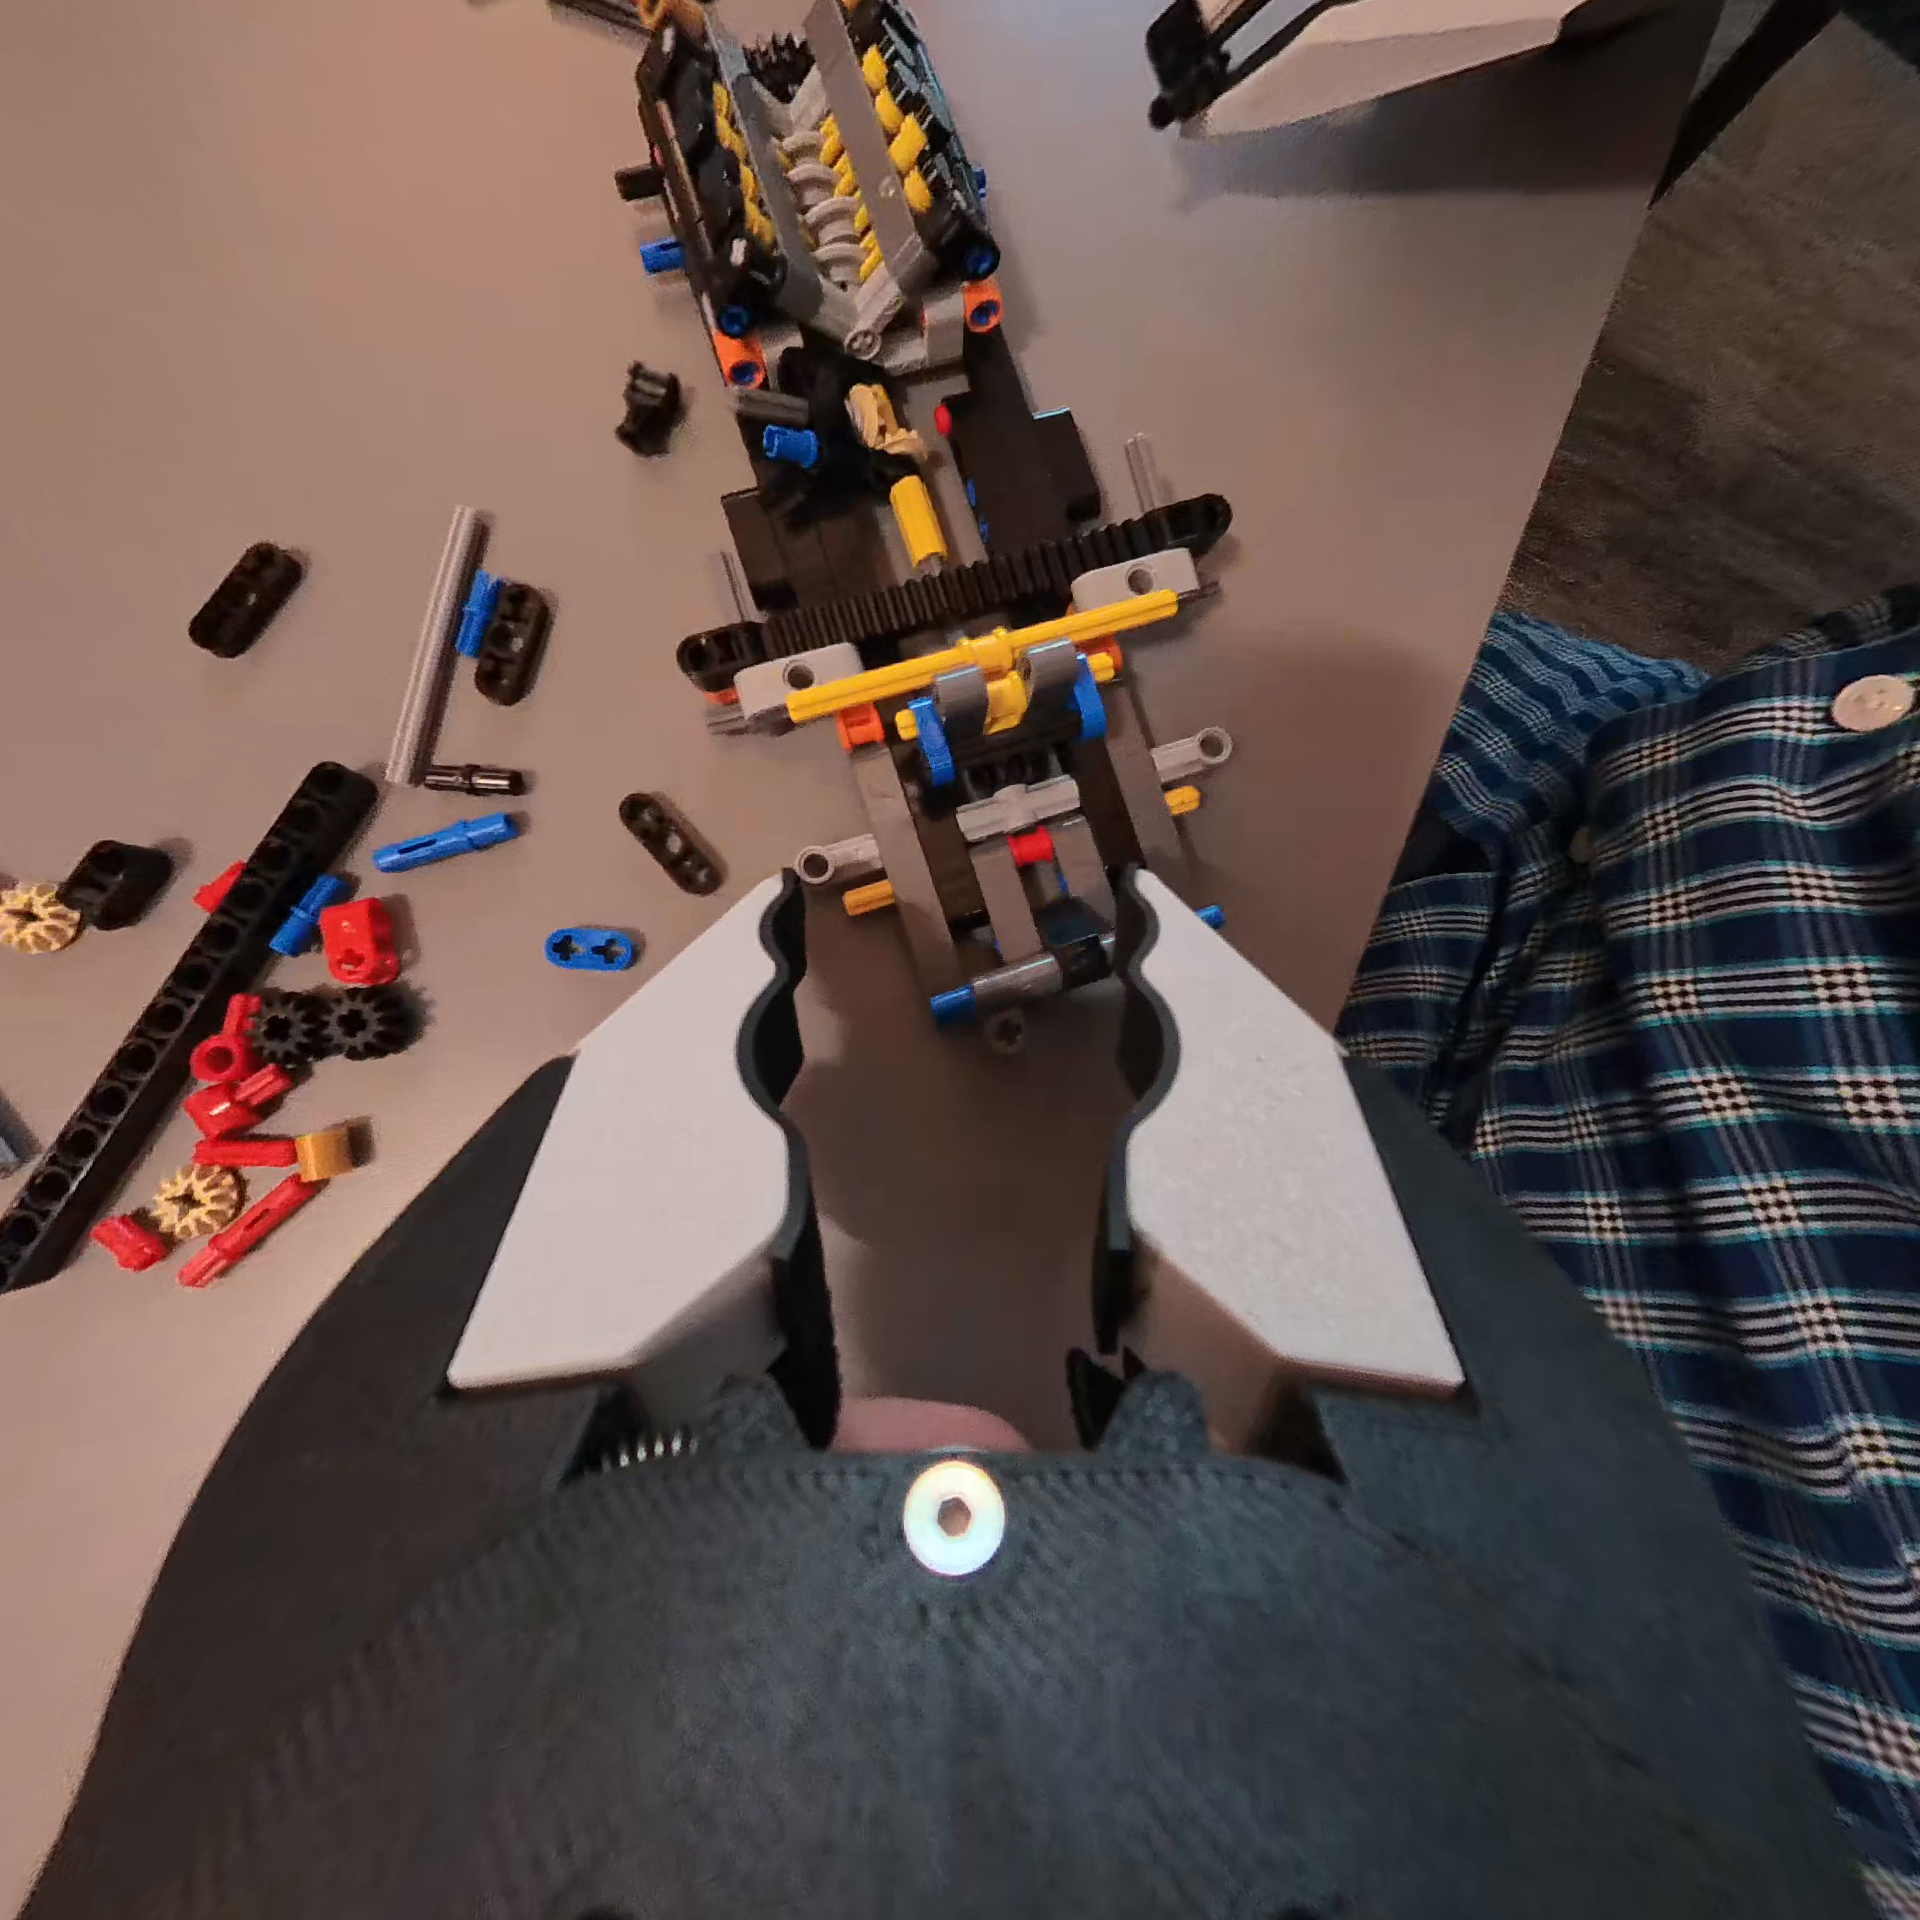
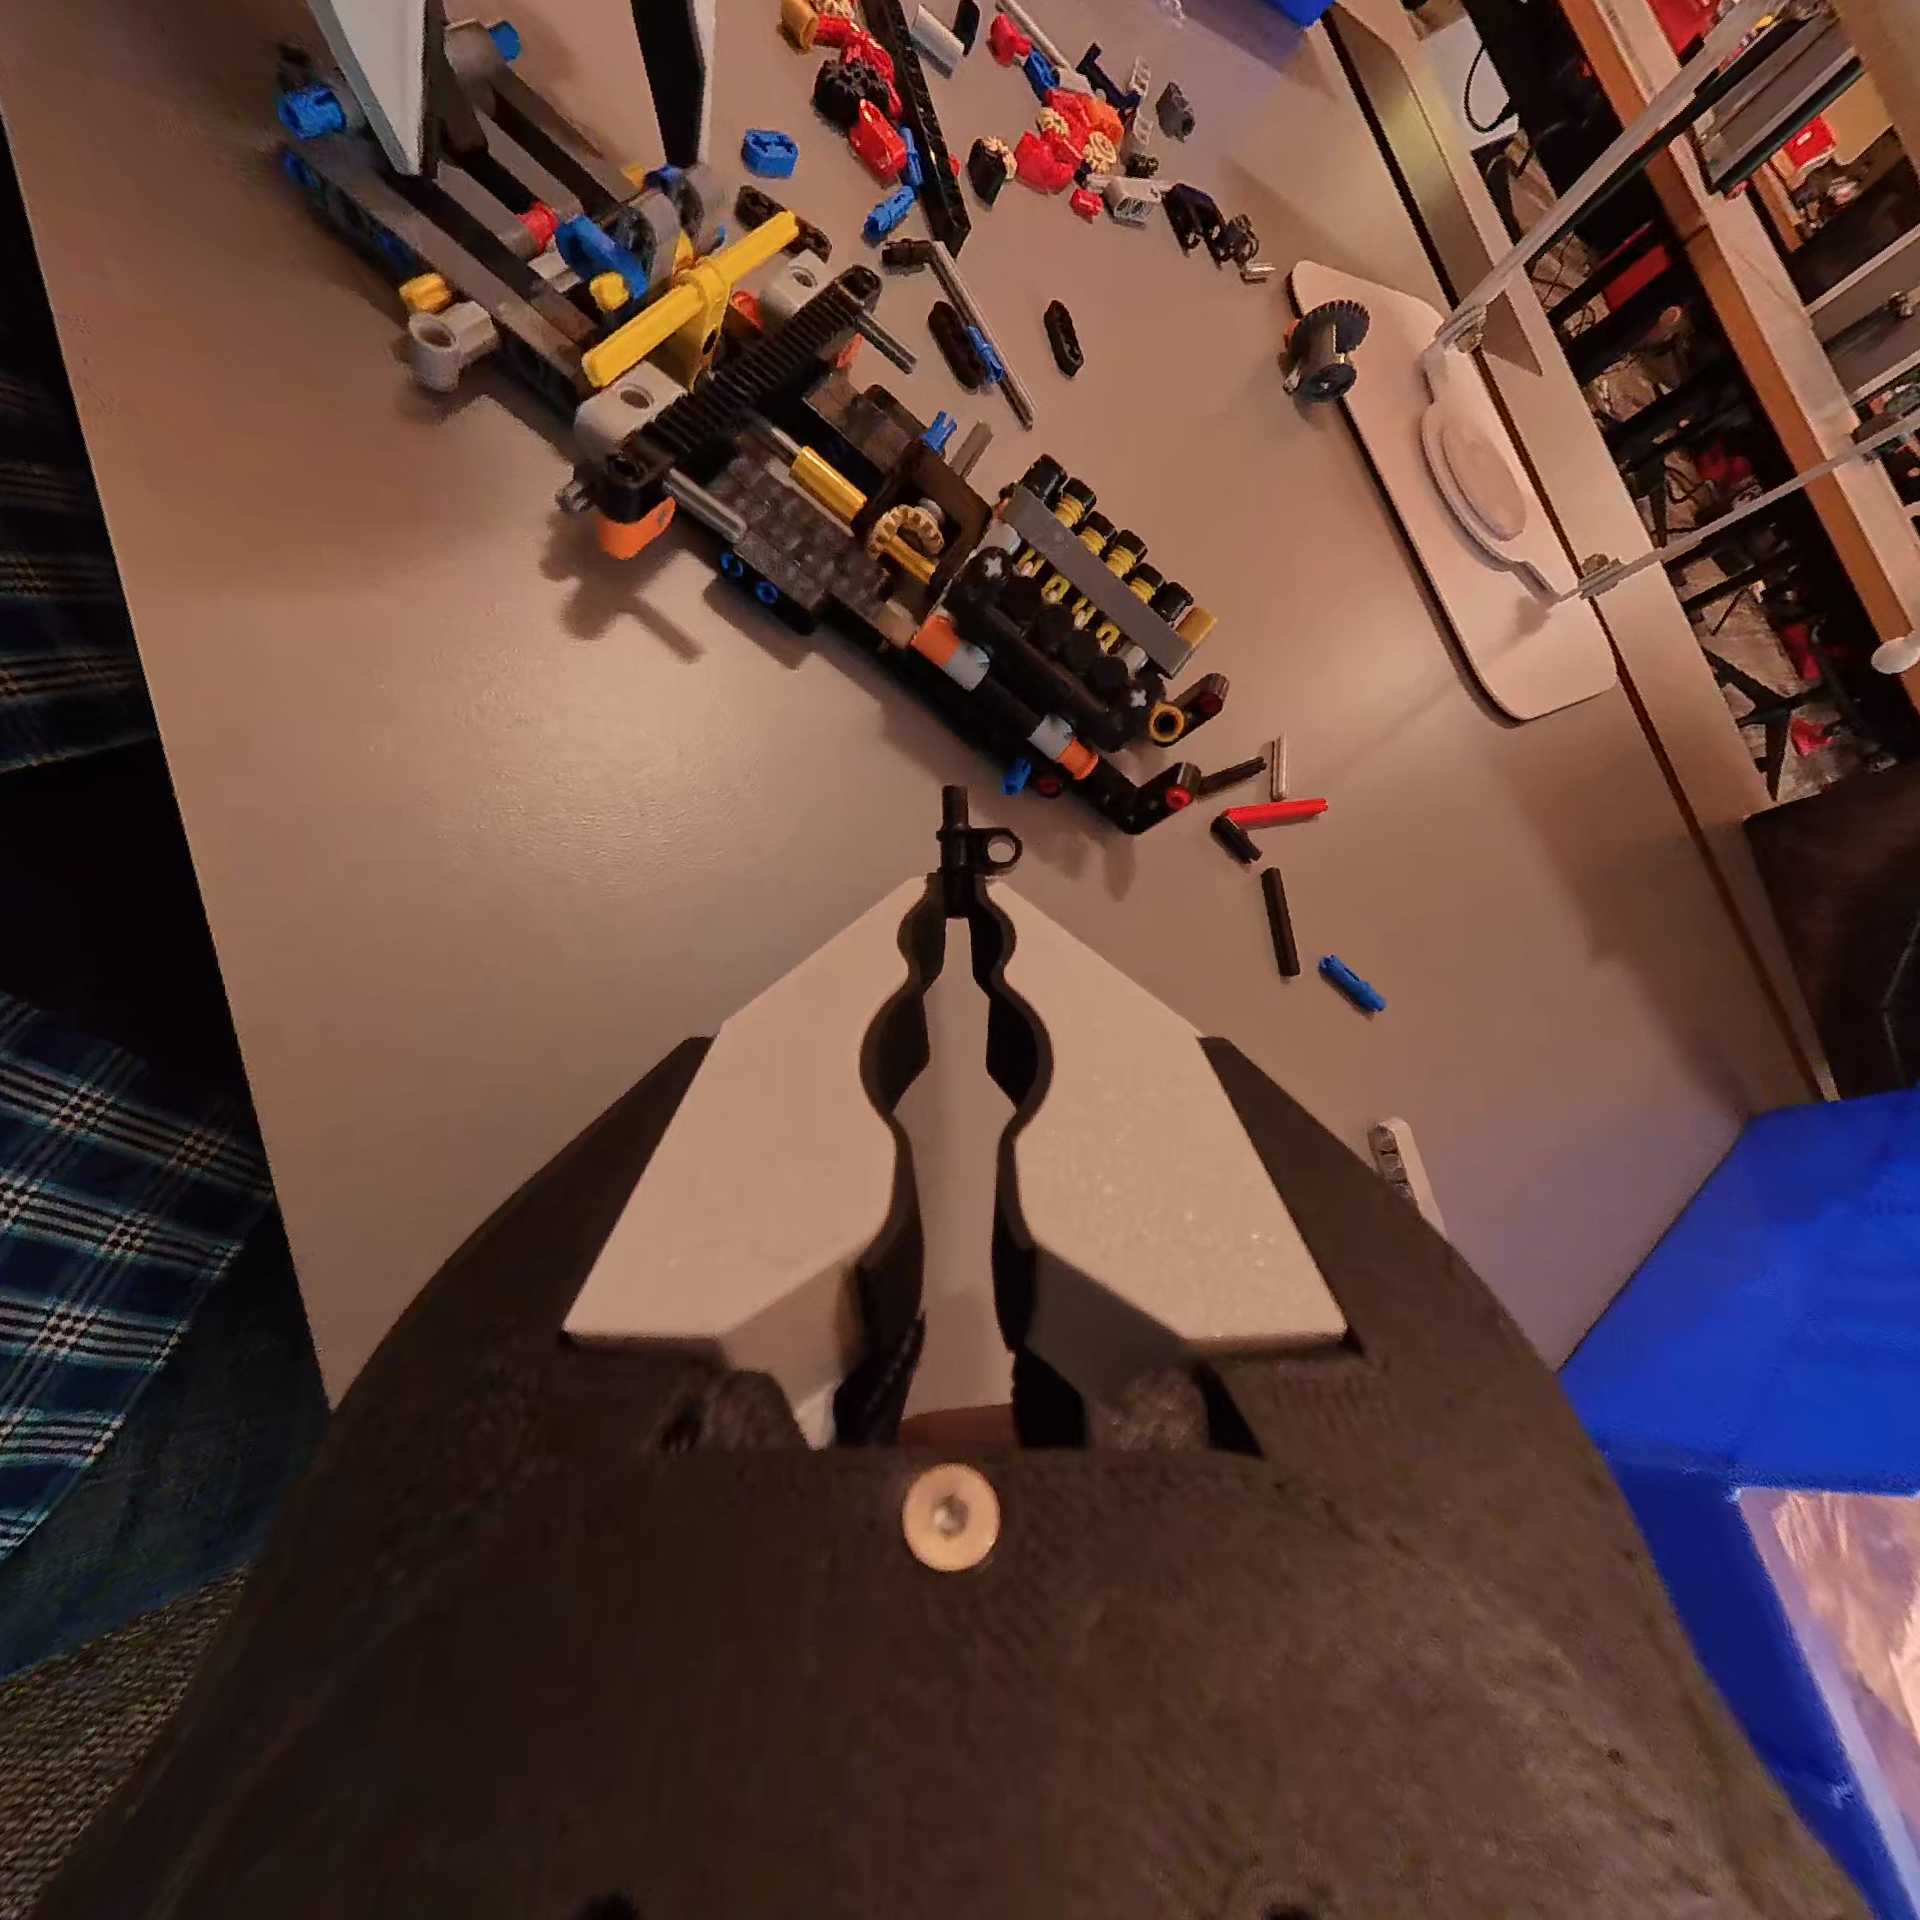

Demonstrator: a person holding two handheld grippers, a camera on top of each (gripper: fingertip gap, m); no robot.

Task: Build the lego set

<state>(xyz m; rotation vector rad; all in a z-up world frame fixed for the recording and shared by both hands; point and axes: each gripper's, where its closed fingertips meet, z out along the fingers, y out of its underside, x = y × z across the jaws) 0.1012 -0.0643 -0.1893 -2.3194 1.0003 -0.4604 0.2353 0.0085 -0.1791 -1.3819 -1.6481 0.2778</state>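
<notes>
While right gripper [image 2: 958, 902] jaws pinch black pin [image 2: 964, 844] pointing forward, left gripper [image 1: 961, 940] jaws wide, straddling chassis [image 1: 997, 883] end.

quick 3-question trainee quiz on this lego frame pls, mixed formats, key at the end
1. True or false: the right hand-held gripper is empty.
2. Multiple choice: the fingers of the left hand-held gripper sit on either side of which part of the lego chassis? A) the yellow-cylinder engine end B) the near narrow end C) neither, it is over the loose parts
3. Fill in: the long black beam with holes lies among the loose parts to the ____ of the chassis in the left wrist view.

Key: 1 false, it pinches a small black pin connector; 2 B; 3 left.
</notes>
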